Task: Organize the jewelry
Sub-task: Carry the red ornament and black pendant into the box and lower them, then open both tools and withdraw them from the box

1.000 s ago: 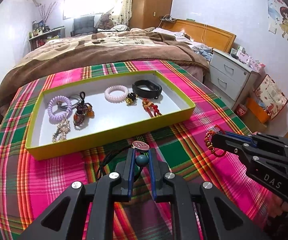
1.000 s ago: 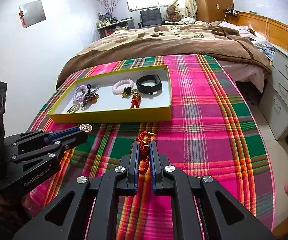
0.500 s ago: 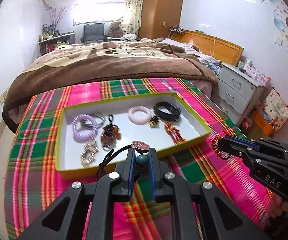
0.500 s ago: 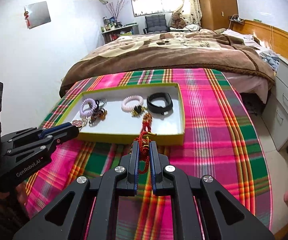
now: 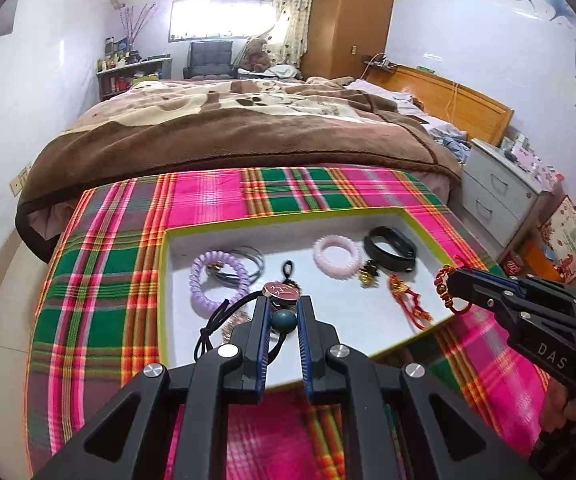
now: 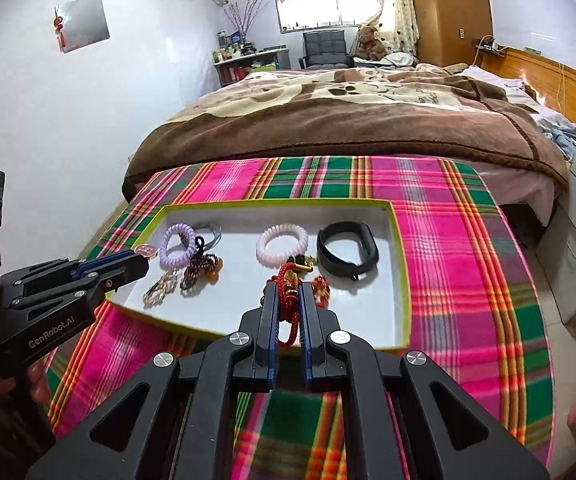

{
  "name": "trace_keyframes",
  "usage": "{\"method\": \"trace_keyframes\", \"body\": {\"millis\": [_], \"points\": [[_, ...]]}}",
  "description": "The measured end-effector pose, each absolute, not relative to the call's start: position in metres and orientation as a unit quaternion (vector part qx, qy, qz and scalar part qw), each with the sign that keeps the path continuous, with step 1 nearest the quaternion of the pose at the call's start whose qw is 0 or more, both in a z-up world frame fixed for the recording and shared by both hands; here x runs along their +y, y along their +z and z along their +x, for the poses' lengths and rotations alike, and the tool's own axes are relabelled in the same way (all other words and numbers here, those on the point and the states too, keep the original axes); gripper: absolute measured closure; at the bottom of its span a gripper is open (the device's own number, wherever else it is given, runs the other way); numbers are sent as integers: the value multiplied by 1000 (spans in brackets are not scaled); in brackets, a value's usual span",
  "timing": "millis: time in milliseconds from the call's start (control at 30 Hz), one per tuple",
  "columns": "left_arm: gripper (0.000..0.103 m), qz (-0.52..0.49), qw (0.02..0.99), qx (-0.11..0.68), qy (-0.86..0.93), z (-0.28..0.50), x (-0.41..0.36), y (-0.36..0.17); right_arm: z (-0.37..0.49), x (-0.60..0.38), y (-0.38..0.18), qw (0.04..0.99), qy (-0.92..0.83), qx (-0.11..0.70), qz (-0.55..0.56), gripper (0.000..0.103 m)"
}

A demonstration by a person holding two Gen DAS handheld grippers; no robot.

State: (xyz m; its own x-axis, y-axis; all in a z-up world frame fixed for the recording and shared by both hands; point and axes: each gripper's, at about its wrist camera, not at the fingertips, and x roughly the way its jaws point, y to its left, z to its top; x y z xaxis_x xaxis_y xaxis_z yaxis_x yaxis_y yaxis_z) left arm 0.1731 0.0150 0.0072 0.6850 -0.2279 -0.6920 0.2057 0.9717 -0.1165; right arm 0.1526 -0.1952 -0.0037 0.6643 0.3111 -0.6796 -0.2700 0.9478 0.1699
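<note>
Jewelry is hanging over the white tray (image 5: pixel 424 216): left tongs (image 5: pixel 282 314) gripping a corded pendant (image 5: pixel 281 293), right tongs (image 6: pixel 288 304) gripping a red knotted charm (image 6: pixel 288 280), each needing lowering onto bare tray floor before release.

Tabletop (image 5: pixel 216 196) cloth: plaid in hot pink, green, orange & maroon w/ thin yellow lines. Tray (image 5: pixel 272 214): lime-yellow rim, white inside. In it: lilac coil bracelet (image 5: pixel 208 280), pale pink coil bracelet (image 5: pixel 336 256), black band (image 5: pixel 390 248), red-and-gold knotted charm (image 5: pixel 408 304), amber-brown bead piece (image 6: pixel 202 268). Left tongs (image 5: pixel 282 312): black body, blue pads, silver screws; btwn the pads a dark teal bead (image 5: pixel 283 320) on black cord (image 5: pixel 216 320), topped by a copper-pink disc (image 5: pixel 281 292). Right tongs (image 6: pixel 288 304): same black & blue, shut on a red cord w/ gold beads (image 6: pixel 288 284) (white lettering on the sides). Blanket (image 5: pixel 228 128): brown w/ cream patches. Walls pale lilac-white.
</note>
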Motion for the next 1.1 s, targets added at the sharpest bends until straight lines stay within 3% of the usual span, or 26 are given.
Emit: {"method": "trace_keyframes", "body": {"millis": [1100], "points": [[90, -48, 897, 428, -100, 214, 28, -41, 199, -164, -56, 887, 162, 432, -13, 92]]}}
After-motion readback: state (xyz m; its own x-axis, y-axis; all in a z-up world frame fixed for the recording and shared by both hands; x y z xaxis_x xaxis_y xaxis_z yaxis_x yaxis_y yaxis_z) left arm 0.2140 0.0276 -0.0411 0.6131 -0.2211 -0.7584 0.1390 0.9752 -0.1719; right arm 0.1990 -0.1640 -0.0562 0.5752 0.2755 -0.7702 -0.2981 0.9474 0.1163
